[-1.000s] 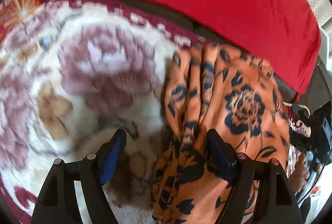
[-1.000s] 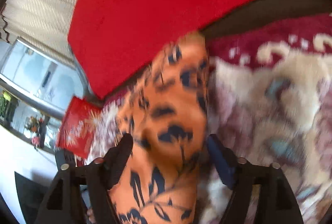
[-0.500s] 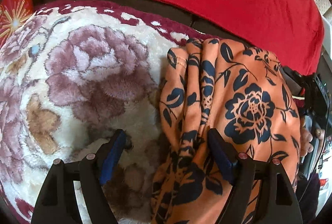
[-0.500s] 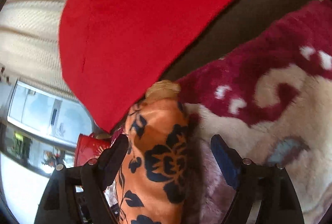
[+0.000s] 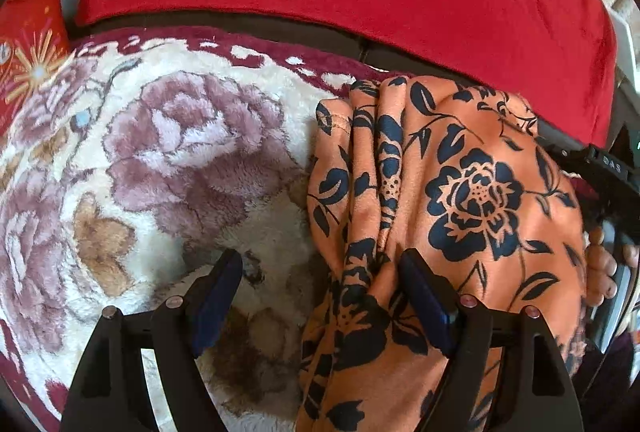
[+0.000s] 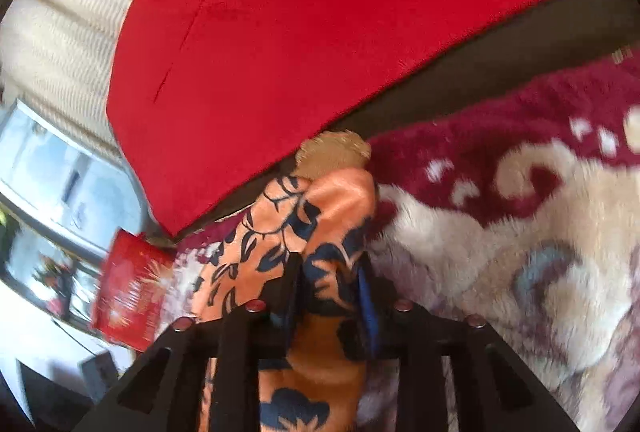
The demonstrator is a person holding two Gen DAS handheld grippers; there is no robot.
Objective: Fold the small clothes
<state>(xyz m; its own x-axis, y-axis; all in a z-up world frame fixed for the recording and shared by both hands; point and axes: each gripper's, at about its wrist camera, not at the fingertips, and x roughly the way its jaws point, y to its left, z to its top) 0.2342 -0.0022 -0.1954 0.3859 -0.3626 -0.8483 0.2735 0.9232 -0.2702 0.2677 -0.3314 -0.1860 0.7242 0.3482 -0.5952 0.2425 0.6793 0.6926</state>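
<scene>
Here the orange flowered cloth (image 5: 460, 200) lies bunched at the far edge of the plush rug (image 5: 168, 160). The right gripper (image 6: 332, 280) is closing on one fold (thin, slippery); it may slip. The left gripper (image 5: 320, 284) stands spread, its right finger (image 5: 420, 288) snagging cloth.

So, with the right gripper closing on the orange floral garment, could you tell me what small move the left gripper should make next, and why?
Probably close the left gripper on the gathered fabric. Its jaws stand open, with a bunched edge of the orange floral garment between them beside the right-hand pad. The right gripper is closing on its own fold, so both ends could then lift off the fleece blanket.
</scene>
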